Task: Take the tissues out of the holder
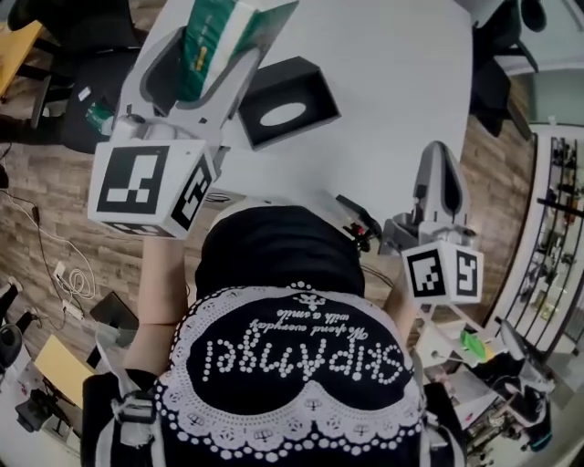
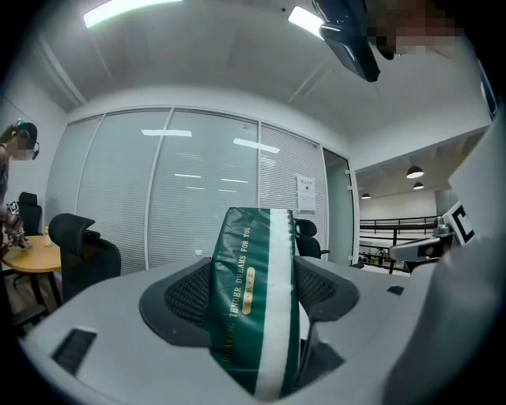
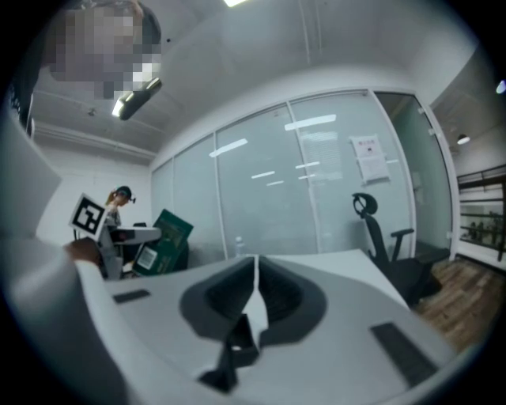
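My left gripper is shut on a green and white tissue pack and holds it up in the air, left of the black tissue holder. The holder lies on the white table with its oval slot facing up. Between the left jaws the tissue pack stands upright, pinched on both flat sides. My right gripper hovers over the table's near right edge, shut on nothing. In the right gripper view the two jaws of my right gripper meet, and the tissue pack shows far left.
Black office chairs stand on the wood floor left of the table, with cables lower down. A rack stands at the right. The person's black clothing fills the lower middle. Glass partitions lie ahead.
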The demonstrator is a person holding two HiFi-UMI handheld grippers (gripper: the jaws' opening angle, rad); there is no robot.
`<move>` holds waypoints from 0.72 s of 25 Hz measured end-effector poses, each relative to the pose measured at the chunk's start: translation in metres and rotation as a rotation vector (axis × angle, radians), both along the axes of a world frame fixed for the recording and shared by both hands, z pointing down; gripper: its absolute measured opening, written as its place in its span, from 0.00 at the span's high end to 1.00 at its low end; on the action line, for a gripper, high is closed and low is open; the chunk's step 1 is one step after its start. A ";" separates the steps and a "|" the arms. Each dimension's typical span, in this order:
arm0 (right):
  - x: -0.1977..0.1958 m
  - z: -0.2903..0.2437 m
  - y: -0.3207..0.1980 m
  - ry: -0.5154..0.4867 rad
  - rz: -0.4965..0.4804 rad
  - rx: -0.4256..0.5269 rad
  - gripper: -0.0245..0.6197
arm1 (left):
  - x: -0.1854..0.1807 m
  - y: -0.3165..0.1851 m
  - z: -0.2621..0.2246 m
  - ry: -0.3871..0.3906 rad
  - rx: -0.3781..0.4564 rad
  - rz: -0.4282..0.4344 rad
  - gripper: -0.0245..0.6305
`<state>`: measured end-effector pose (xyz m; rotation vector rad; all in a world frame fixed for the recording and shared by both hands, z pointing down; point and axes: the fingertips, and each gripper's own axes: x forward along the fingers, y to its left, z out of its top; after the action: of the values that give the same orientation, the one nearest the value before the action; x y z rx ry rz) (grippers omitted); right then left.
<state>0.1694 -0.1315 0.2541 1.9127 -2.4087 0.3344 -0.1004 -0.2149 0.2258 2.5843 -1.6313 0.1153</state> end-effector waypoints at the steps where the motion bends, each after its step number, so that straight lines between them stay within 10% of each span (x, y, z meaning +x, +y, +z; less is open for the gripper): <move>1: -0.001 -0.001 -0.002 0.002 -0.004 0.000 0.91 | -0.004 0.002 -0.001 0.007 -0.001 -0.008 0.44; 18: -0.001 0.005 -0.008 0.003 -0.007 -0.025 0.91 | -0.021 0.032 -0.002 0.046 -0.017 -0.081 0.44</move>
<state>0.1688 -0.1393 0.2594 1.8932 -2.3963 0.3593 -0.1216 -0.1832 0.2233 2.4854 -1.7082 0.0628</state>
